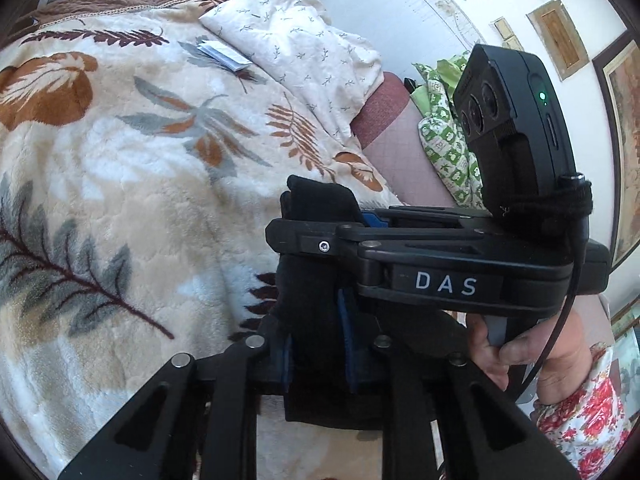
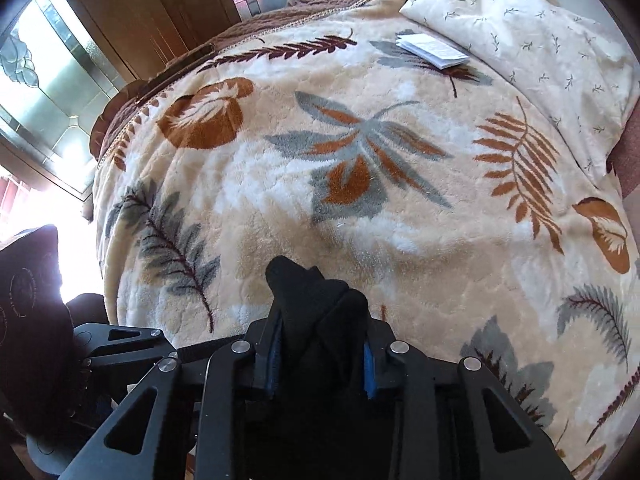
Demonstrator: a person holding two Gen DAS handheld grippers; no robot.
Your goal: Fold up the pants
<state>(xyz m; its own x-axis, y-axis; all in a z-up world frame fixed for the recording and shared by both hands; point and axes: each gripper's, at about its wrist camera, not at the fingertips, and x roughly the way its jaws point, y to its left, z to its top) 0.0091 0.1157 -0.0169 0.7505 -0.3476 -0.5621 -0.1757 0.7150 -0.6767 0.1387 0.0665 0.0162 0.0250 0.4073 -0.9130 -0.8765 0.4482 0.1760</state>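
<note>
Black pants (image 2: 316, 304) bunch pinched in both the left tool (image 1: 316, 344) and right tool (image 2: 320, 360) above the blanket (image 2: 400, 220).

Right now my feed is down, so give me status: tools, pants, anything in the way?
Left tool shut on black pants. Right tool shut on them too. Pants bunched, raised over leaf blanket. Booklet and pillow far side.

We note a bed (image 2: 400, 216) covered by a cream leaf-patterned blanket (image 2: 280, 200), a sprigged pillow (image 2: 540, 48) at its far corner. Leaded glass windows (image 2: 52, 92) in wooden frames admit strong daylight. White walls (image 1: 420, 12) carry a framed picture (image 1: 624, 140).
</note>
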